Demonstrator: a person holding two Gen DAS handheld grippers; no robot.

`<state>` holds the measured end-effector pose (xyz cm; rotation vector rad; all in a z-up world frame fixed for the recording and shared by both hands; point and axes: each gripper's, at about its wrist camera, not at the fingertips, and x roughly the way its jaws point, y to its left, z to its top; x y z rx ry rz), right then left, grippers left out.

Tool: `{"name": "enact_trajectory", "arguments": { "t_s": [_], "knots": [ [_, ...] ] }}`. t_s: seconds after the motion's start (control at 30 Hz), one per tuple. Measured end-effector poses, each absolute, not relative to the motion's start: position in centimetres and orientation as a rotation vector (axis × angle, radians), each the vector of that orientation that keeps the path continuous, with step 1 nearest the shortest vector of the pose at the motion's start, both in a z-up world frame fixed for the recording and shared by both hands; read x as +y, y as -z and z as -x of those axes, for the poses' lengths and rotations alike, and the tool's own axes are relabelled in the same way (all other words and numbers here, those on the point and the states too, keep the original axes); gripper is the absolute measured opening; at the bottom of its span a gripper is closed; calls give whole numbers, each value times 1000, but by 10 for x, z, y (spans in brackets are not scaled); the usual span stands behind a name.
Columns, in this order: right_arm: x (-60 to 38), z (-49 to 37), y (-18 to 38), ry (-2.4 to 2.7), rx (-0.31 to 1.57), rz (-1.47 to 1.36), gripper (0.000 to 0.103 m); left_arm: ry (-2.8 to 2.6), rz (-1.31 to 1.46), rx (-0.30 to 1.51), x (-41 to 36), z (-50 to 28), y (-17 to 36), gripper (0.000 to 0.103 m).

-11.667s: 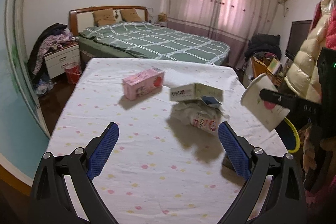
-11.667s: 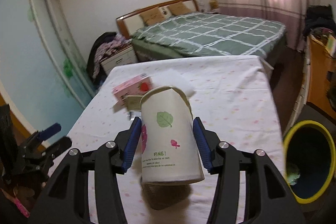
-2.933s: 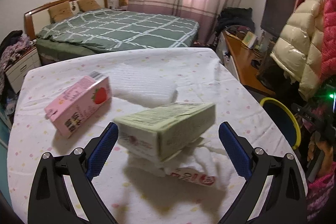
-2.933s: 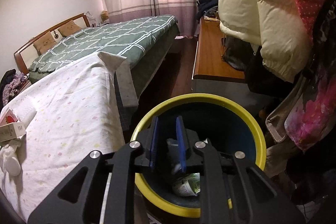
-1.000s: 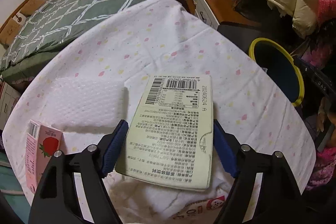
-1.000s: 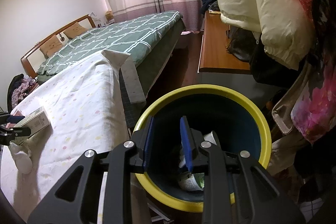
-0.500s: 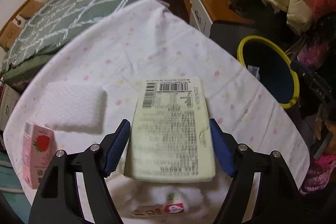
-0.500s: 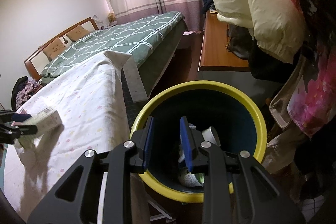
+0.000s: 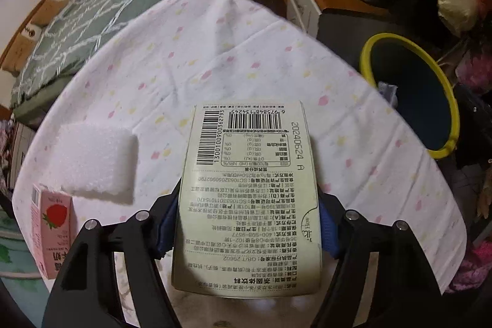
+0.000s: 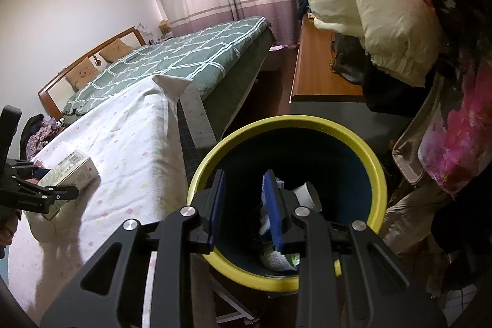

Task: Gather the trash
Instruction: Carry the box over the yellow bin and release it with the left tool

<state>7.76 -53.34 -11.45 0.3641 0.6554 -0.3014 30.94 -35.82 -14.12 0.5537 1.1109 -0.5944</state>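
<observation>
My left gripper (image 9: 246,223) is shut on a pale green drink carton (image 9: 250,192), printed side with barcodes up, held above the table (image 9: 215,51). The carton also shows in the right wrist view (image 10: 72,169), held by the left gripper (image 10: 43,186). My right gripper (image 10: 244,205) is empty, its jaws a narrow gap apart, over the mouth of the yellow-rimmed bin (image 10: 373,168). The bin holds a paper cup (image 10: 307,194) and other trash. In the left wrist view the bin (image 9: 442,82) stands beyond the table's right edge.
A pink strawberry milk carton (image 9: 50,223) and a white foam pad (image 9: 92,162) lie on the table's left part. A bed (image 10: 172,60), a wooden desk (image 10: 319,73) and hanging coats (image 10: 384,5) surround the bin.
My left gripper has lifted the green carton off the crumpled white trash and carried it higher and toward the bin. The right gripper stays over the bin.
</observation>
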Motion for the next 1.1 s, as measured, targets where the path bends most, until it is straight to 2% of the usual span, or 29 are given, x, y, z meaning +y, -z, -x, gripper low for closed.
{"name": "enact_trajectory", "arguments": {
  "t_s": [0.37,0.7,0.9,1.0,1.1],
  "knots": [
    [-551,-42,113,353,652,-370,25,772,-570,1014,-439,-270,110,71],
    [-578,-5,120,424,677,-394,26,913,-581,1003,-538,-235,117,71],
    [-586,4,119,442,669,-410,35,936,-590,1006,-577,-227,129,71],
    [-588,5,117,441,664,-415,36,912,-572,983,-582,-229,129,79],
    [-584,3,115,429,664,-411,37,899,-531,963,-569,-230,120,79]
  ]
}}
